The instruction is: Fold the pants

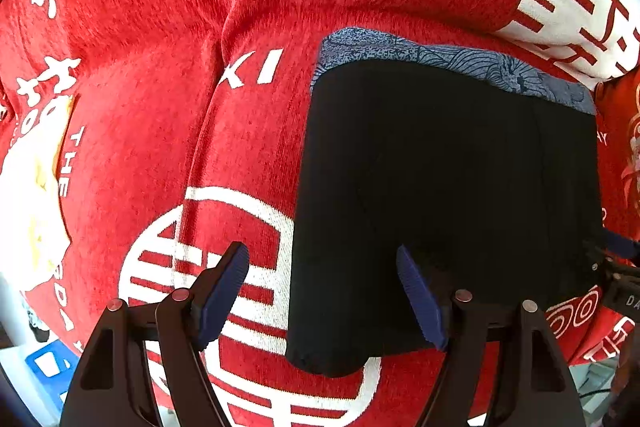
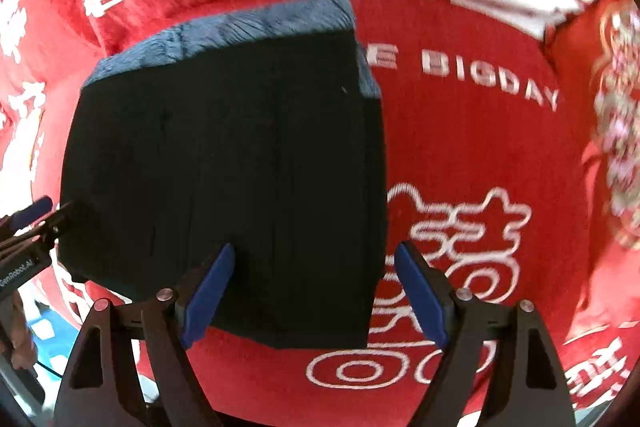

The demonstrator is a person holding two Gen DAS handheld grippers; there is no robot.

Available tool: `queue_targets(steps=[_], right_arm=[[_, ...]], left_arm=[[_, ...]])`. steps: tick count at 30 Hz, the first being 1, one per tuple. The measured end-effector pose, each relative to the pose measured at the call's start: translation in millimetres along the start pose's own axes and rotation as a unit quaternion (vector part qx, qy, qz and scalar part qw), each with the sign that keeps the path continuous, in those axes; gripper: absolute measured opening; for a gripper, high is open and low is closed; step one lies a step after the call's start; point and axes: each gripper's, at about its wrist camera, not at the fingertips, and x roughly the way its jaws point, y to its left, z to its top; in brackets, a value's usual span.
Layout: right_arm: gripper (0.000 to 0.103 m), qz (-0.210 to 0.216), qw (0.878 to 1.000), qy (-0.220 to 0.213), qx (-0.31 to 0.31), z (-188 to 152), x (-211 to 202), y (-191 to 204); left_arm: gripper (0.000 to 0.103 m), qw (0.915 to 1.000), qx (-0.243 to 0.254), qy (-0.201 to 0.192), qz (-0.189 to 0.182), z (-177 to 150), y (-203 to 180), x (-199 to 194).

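The left tool (image 1: 322,297) hangs with its fingers spread apart, empty, over the left bottom corner of the pants (image 1: 448,203). The pants, black with a blue patterned waistband (image 1: 460,61) at the far edge, lie flat as a compact rectangle on the red printed blanket (image 1: 160,87). The right tool (image 2: 314,297) is likewise spread and empty, over the right bottom corner. Judged step: between folds. Next move likely requires gripping both near corners and carrying them toward the waistband.

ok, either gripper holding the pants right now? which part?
Nothing held. The left gripper and right gripper are both open, jaws spread above the near edge of the folded black pants, with no fabric pinched between them.
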Motion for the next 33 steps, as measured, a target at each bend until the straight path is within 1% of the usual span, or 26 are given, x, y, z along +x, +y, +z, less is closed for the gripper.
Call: queue_targets(steps=[2, 5, 8, 11, 17, 22, 27, 32, 33], right_arm=[[0.087, 0.012, 1.000, 0.001, 0.021, -2, 2, -7], [0.087, 0.016, 1.000, -0.003, 0.017, -4, 3, -7], [0.087, 0.018, 1.000, -0.005, 0.010, -5, 6, -8], [0.088, 0.036, 0.999, -0.001, 0.026, -5, 9, -14], [0.088, 0.063, 0.997, 0.000, 0.038, -10, 12, -22], [0.088, 0.072, 0.997, 0.003, 0.032, -13, 12, -22], [0.088, 0.082, 0.996, 0.012, 0.018, -2, 12, -26], [0.088, 0.095, 0.995, 0.021, 0.016, 8, 15, -30], [0.088, 0.097, 0.995, 0.023, 0.017, 9, 16, -31]], left_arm=[[0.085, 0.9999, 0.003, -0.004, 0.009, 0, 1, 1], [0.085, 1.0000, -0.001, -0.001, 0.006, 0, 2, 2], [0.085, 0.9999, 0.004, 0.000, 0.010, 1, 0, 2], [0.085, 0.9999, 0.009, 0.001, 0.010, 2, -1, 3], [0.085, 0.9999, 0.009, 0.005, -0.002, 5, 2, 6], [0.085, 0.9998, 0.009, 0.010, -0.016, 6, 6, 7], [0.085, 0.9989, -0.004, 0.017, -0.043, 9, 15, 8], [0.085, 0.9987, -0.006, 0.017, -0.048, 13, 17, 8], [0.085, 0.9988, -0.006, 0.012, -0.047, 16, 18, 5]])
